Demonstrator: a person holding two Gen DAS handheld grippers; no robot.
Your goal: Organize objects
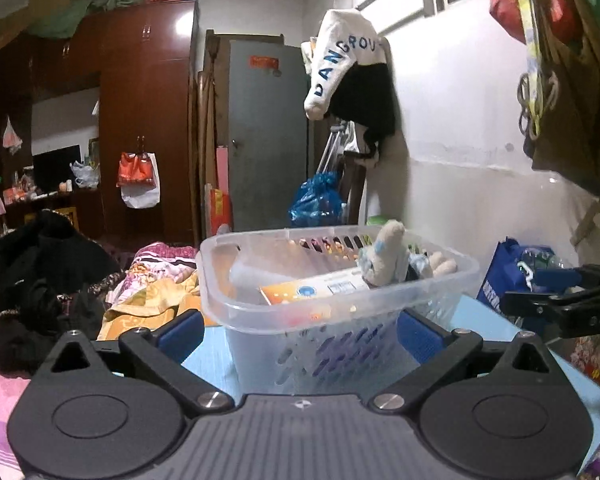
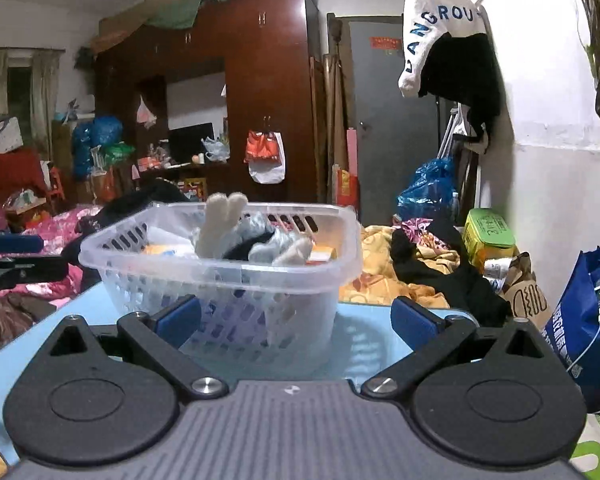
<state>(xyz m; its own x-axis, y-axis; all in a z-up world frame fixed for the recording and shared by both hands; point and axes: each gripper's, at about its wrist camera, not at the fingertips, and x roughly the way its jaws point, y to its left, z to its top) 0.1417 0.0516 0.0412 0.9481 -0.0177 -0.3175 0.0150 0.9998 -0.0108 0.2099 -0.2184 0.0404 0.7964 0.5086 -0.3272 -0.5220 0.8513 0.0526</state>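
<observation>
Plastic basket: clear basket (image 1: 332, 280) with slots cut in its walls and a smooth rolled rim. It sits on the blue table (image 1: 210, 354), right in front of both my grippers.
Left gripper: my left gripper (image 1: 300, 330) has its blue pads (image 1: 182, 330) spread wide apart. They hold nothing. The basket stands past them, in line with the gap.
Basket feel: I think it is light and a bit bendy. The thin walls would flex if I squeeze hard. The rim looks like the strongest place to grab.
Box inside: an orange and white box (image 1: 314, 290) lies tilted in the basket. It looks like stiff card, flat and light.
Soft toy: a fuzzy grey-white toy (image 1: 384, 256) pokes up over the rim. It looks squashy and safe to pinch anywhere. A paw or ear that sticks up would be easiest to take.
Right gripper: my right gripper (image 2: 296, 318) is also wide open and holds nothing. Its left pad (image 2: 180, 320) shows in front of the basket wall (image 2: 228, 312). I cannot tell if they touch.
Table top: smooth and shiny. The basket could slide on it if I push.
Green tin: past the table on the right is a green and yellow box (image 2: 488, 234) on the messy bedding. It looks hard.
Blue bag: a floppy blue bag (image 2: 580, 320) stands at the far right.
</observation>
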